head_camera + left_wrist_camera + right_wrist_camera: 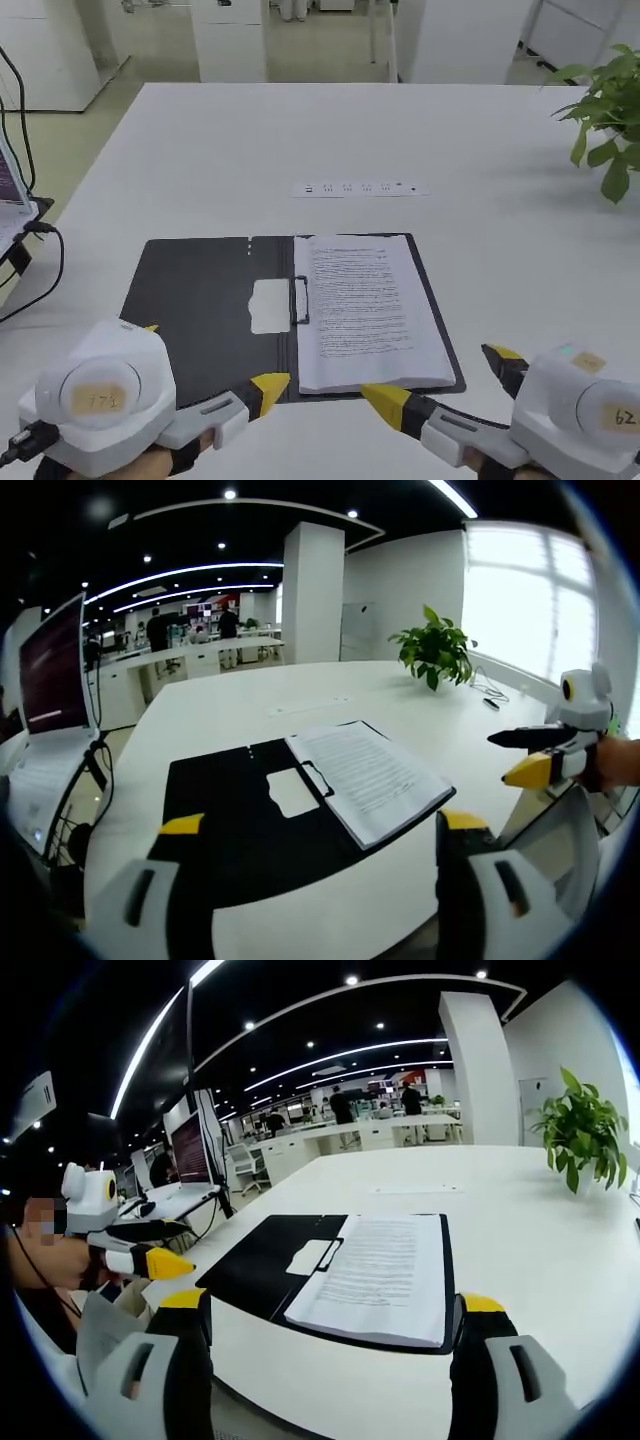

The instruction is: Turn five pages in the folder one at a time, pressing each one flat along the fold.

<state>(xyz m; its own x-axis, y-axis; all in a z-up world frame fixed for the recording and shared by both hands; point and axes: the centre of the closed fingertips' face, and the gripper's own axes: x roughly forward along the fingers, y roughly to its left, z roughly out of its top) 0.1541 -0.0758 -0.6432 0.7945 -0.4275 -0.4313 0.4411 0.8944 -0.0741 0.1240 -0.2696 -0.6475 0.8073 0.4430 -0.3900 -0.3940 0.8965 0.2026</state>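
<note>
A black folder (pixel 200 300) lies open on the white table (pixel 300 140), near its front edge. A stack of printed pages (pixel 365 305) rests flat on the folder's right half, held by a clip (pixel 300 300) at the spine. The left cover is bare apart from a white label (pixel 270 305). My left gripper (pixel 210 355) hovers open over the folder's near left corner, holding nothing. My right gripper (pixel 442 375) is open just in front of the pages' near right corner. The pages (pixel 365 775) lie ahead of the left gripper (pixel 322 822), and the pages (pixel 385 1275) lie ahead of the right gripper (pixel 332 1300).
A white power strip (pixel 360 188) lies on the table beyond the folder. A potted plant (pixel 610 120) stands at the far right. A laptop (pixel 10 190) and cables (pixel 45 265) sit off the table's left edge. People stand at far desks (pixel 190 630).
</note>
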